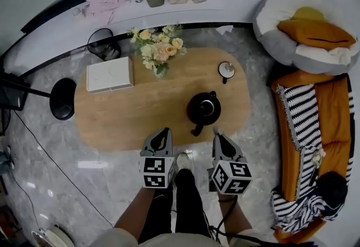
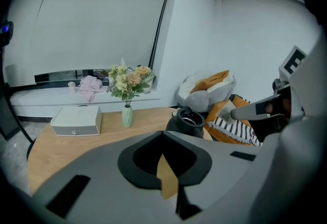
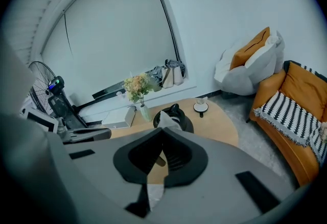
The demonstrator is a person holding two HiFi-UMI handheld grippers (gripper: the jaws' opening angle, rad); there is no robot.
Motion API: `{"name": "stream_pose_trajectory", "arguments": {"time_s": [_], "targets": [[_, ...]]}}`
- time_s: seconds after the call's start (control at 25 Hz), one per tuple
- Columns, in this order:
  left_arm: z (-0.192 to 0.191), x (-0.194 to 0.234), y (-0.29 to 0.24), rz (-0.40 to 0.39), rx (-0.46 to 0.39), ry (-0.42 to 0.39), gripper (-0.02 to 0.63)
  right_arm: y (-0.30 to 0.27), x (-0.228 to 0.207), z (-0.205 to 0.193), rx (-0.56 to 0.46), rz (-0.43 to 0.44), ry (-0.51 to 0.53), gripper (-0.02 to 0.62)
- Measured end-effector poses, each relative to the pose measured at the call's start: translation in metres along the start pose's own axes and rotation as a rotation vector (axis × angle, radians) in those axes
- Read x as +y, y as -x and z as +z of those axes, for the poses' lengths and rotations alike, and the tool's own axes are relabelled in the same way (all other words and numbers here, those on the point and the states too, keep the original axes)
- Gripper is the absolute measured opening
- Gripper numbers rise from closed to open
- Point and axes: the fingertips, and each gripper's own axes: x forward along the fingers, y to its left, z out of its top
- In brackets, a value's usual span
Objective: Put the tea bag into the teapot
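Note:
A black teapot (image 1: 203, 108) stands without a lid on the right half of the oval wooden table (image 1: 129, 116); it also shows in both gripper views (image 2: 186, 120) (image 3: 185, 122). My right gripper (image 1: 217, 133) hovers at the table's near edge, just short of the pot. It is shut on a small whitish tea bag (image 3: 165, 119), which sticks out of the tips (image 2: 226, 112). My left gripper (image 1: 166, 131) hangs level with it to the left, jaws shut on nothing (image 2: 163, 132).
A small cup on a saucer (image 1: 226, 70) sits behind the teapot. A vase of flowers (image 1: 160, 52) and a white box (image 1: 109, 74) stand at the table's far left. An orange sofa (image 1: 315, 128) and a beanbag (image 1: 304, 26) are to the right, and the person's legs (image 1: 174, 201) are below.

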Motion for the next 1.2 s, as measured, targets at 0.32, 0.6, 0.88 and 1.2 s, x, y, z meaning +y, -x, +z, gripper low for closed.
{"name": "stream_pose_trajectory", "arguments": {"time_s": [0.32,0.6,0.88,1.2], "targets": [[0.031,0.013,-0.036,0.018,-0.048,0.032,0.015,-0.037,0.006,0.027,-0.028,0.033,0.038,0.034],[0.041,0.021,-0.056,0.017,-0.061,0.042,0.015,-0.059,0.014,0.039,-0.031,0.046,0.059,0.034],[0.032,0.025,-0.062,0.023,-0.038,0.061,0.015,-0.068,0.012,0.035,-0.008,0.043,0.048,0.034],[0.027,0.033,-0.067,0.034,-0.025,0.071,0.015,-0.078,0.010,0.031,0.022,0.051,0.019,0.038]]}}
